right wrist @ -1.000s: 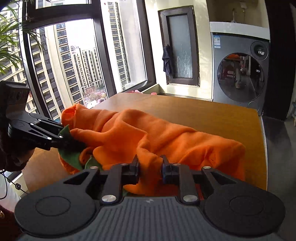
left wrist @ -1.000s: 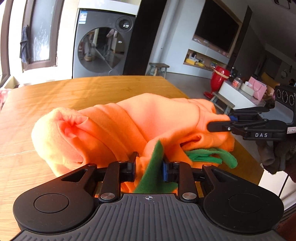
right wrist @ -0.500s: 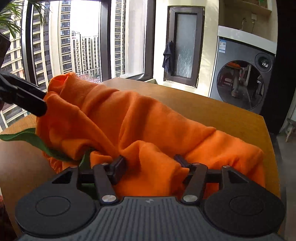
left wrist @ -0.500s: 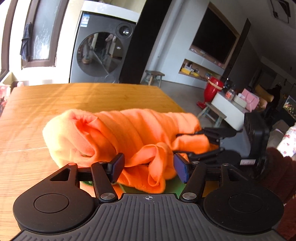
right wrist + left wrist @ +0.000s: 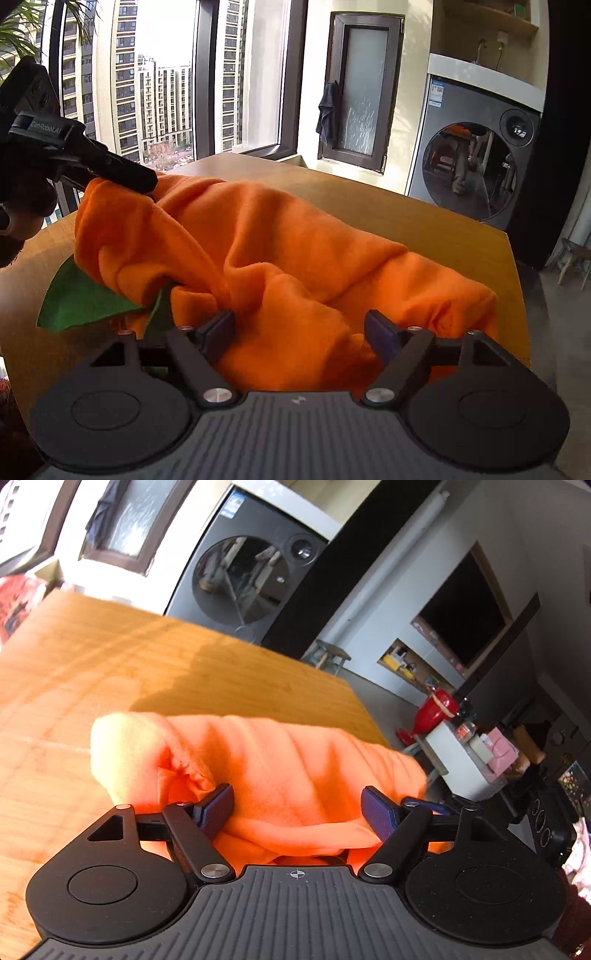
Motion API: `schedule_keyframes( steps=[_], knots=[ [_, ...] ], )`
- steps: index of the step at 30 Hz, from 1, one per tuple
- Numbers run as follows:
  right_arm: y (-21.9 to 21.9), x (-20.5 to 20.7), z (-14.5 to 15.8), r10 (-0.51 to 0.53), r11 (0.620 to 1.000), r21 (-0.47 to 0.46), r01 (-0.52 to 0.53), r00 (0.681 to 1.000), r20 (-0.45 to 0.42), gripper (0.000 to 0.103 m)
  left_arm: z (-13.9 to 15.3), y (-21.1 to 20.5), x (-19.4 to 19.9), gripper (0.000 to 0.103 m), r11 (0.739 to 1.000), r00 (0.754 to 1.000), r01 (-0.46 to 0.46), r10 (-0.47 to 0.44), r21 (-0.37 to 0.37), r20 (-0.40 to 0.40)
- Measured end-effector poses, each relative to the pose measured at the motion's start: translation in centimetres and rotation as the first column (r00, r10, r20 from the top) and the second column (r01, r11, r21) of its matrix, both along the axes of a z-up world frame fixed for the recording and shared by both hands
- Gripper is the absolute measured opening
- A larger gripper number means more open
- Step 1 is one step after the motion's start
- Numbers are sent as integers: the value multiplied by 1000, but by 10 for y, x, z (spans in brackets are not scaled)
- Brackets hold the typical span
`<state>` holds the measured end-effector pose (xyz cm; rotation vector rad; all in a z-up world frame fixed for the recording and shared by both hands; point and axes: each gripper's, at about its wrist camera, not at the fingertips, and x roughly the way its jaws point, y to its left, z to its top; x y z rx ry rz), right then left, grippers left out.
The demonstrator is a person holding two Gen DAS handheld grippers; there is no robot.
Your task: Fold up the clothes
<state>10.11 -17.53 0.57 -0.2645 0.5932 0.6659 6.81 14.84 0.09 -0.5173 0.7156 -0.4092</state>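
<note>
An orange fleece garment (image 5: 280,760) lies bunched on the wooden table (image 5: 110,657). It also shows in the right wrist view (image 5: 280,258), with a green leaf-shaped piece (image 5: 81,299) sticking out at its left. My left gripper (image 5: 298,806) is open, its fingers either side of an orange fold. My right gripper (image 5: 300,328) is open too, its jaws wide around another fold at the garment's near edge. The left gripper also shows in the right wrist view (image 5: 122,177), its fingers over the garment's far left end.
A washing machine (image 5: 243,579) stands beyond the table's far edge, also in the right wrist view (image 5: 476,162). A large window (image 5: 147,85) is to the left. A low white table with a red jug (image 5: 436,709) stands right of the table. The table edge (image 5: 517,280) is close at right.
Both grippers have opened and let go of the garment. The orange garment has settled onto the table. The left gripper has tilted and lifted away slightly.
</note>
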Motion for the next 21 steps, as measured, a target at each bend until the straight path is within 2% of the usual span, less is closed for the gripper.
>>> schedule_keyframes(
  steps=[3, 5, 8, 10, 11, 13, 15, 17, 18, 19, 21],
  knots=[
    [-11, 1, -7, -20, 999, 30, 21, 999, -45, 80, -9, 11, -9, 77, 999, 1000, 0, 0, -42, 3],
    [-9, 0, -9, -30, 999, 27, 31, 999, -43, 81, 4, 13, -14, 79, 999, 1000, -8, 9, -37, 22],
    [-5, 0, -11, -39, 999, 17, 40, 999, -36, 84, 39, 12, -24, 88, 999, 988, -2, 8, -40, 156],
    [-3, 1, -12, -44, 999, 14, 45, 998, -37, 85, 59, 10, -26, 93, 998, 970, -9, 25, -68, 243],
    [-4, 2, -12, -46, 999, 17, 47, 998, -39, 85, 61, 9, -23, 94, 996, 965, -7, 29, -86, 261],
    [-6, 1, -11, -53, 998, 22, 54, 998, -46, 86, 51, 5, -11, 94, 994, 974, -13, 37, -107, 224],
    [-9, 0, -8, -53, 998, 35, 55, 997, -58, 87, 25, -1, 5, 92, 994, 994, -30, 41, -109, 98],
    [-15, -1, -2, -52, 997, 57, 57, 996, -70, 92, -3, -3, 9, 88, 995, 999, -35, 36, -98, 8],
    [-21, -1, 6, -56, 994, 92, 63, 996, -75, 100, -13, -4, 8, 87, 995, 999, -35, 34, -93, -13],
    [-28, -2, 15, -59, 989, 128, 68, 995, -79, 103, -15, -4, 4, 87, 995, 999, -31, 32, -90, 3],
    [-43, 3, 35, -57, 967, 243, 73, 996, -72, 103, -19, -3, -2, 87, 996, 999, -26, 28, -85, 29]
  ],
)
